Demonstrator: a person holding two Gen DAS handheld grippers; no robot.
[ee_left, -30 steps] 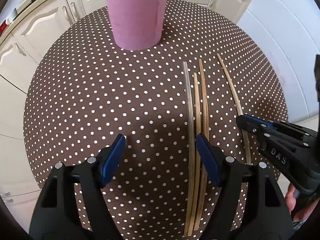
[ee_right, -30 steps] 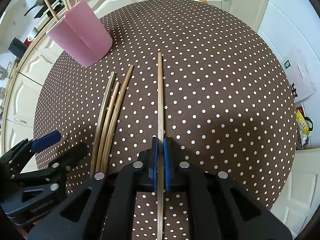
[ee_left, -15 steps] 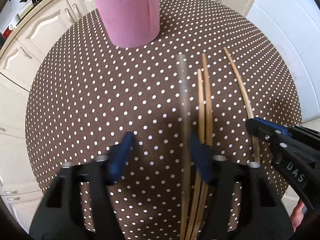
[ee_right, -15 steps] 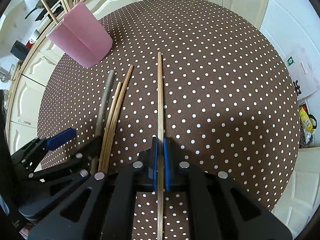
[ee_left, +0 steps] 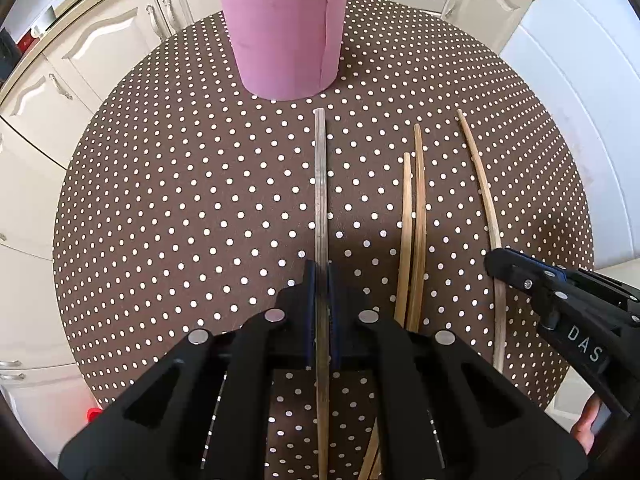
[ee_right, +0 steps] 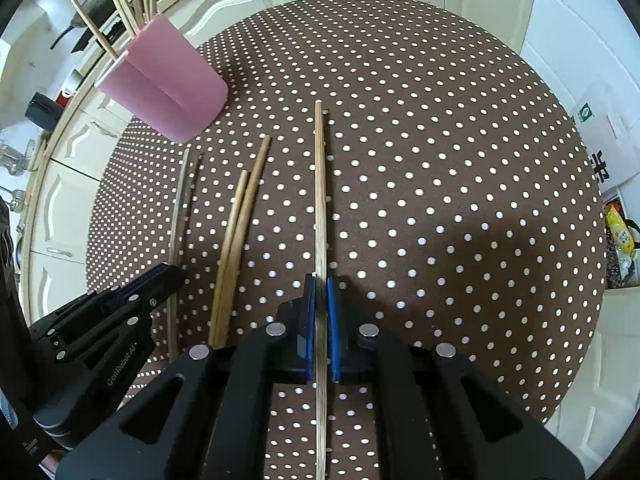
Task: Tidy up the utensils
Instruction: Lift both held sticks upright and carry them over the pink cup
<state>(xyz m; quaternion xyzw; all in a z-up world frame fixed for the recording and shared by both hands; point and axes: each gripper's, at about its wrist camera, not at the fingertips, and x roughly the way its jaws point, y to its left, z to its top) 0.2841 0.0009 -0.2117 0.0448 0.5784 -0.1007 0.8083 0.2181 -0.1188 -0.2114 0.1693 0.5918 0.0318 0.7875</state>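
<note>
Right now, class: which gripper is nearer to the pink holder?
Left. The left gripper, shut on a grey chopstick, points at the pink holder just beyond its tip. The right gripper, gripping a wooden chopstick, sits farther right.

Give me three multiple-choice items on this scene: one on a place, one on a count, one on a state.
1. Where does the pink holder stand?
A. far side of the table
B. on the floor
C. in a drawer

2. How many chopsticks lie loose between the two held ones?
A. none
B. two
C. five

3. The left gripper is
A. wide open
B. out of view
C. shut on a grey chopstick

Answers: 1 A, it stands on the dotted cloth beyond the sticks. 2 B, a touching pair. 3 C, the blue pads pinch it.
</note>
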